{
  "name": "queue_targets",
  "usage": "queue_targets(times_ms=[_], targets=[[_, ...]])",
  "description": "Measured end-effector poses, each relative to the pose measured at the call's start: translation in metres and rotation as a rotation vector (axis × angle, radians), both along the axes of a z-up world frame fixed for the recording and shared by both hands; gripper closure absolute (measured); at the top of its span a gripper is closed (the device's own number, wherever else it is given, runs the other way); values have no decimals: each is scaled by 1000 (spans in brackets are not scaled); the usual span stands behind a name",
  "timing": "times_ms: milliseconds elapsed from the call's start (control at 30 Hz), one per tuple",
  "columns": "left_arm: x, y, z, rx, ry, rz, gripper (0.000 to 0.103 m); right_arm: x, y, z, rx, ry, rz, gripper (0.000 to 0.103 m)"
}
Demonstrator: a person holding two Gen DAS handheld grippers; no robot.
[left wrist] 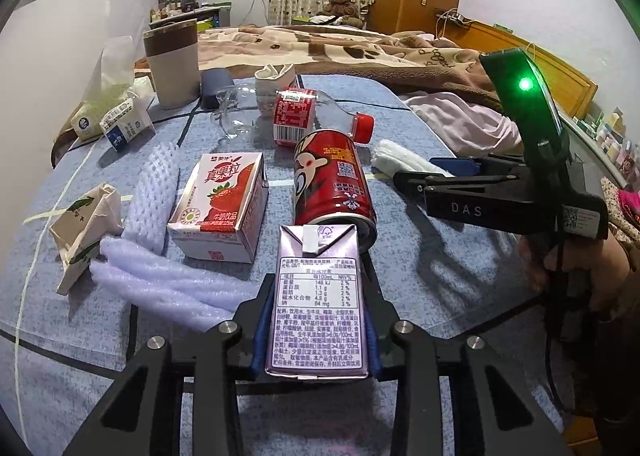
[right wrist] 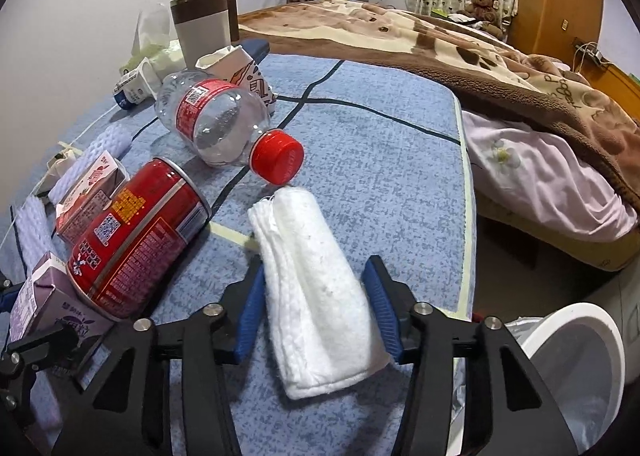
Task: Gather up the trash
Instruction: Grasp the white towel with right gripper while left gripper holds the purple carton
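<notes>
1. The left tongs (left wrist: 316, 320) grip a purple drink carton (left wrist: 318, 296) by its two long sides, the blue pads pressed flat against it; its printed panel faces the camera.
2. Just beyond the far end of that carton a red can (left wrist: 334, 184) lies on its side on the blue-clothed counter (left wrist: 440, 256), touching or nearly touching the carton's top.
3. Left of the left tongs stands a strawberry milk carton (left wrist: 222, 204), and further left lie white foam netting (left wrist: 152, 192) and a crumpled paper wrapper (left wrist: 86, 228).
4. The right tongs (right wrist: 316, 312) straddle a folded white cloth (right wrist: 316, 288); the left pad touches its edge, while at the right pad I cannot tell whether there is contact, so the grip is not certain.
5. Ahead of the right tongs, just past the cloth's far end, a clear plastic bottle (right wrist: 212, 120) with a red cap (right wrist: 278, 158) lies on its side.
6. To the lower right of the right tongs, off the counter's edge, sits a white bin (right wrist: 576, 352) with a liner.
7. A person's hand (left wrist: 592, 268) holds the right tool's handle, seen at the right of the left wrist view.
8. Far ahead of both tongs stand a brown-and-cream tumbler (left wrist: 172, 60) and a paper cup (left wrist: 276, 84).
</notes>
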State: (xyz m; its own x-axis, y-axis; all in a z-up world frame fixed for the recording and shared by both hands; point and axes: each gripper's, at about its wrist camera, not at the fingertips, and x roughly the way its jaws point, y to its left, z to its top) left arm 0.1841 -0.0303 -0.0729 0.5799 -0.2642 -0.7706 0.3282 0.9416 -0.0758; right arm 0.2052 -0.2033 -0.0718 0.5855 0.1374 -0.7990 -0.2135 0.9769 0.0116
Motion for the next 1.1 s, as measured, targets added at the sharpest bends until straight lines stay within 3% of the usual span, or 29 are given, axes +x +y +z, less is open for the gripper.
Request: queue_targets(times_ms=[367,933,1100], targets=[[-7,6,7,-22,-22,19,66,-11,-2,8,33,-24,-41,73],[-48,36,41,-105,-86,20,66,-50,0,28,143,-102,-27,74],[-78,44,39,-79,-95,11,66,-63,1,30,165,-111,-13,74]])
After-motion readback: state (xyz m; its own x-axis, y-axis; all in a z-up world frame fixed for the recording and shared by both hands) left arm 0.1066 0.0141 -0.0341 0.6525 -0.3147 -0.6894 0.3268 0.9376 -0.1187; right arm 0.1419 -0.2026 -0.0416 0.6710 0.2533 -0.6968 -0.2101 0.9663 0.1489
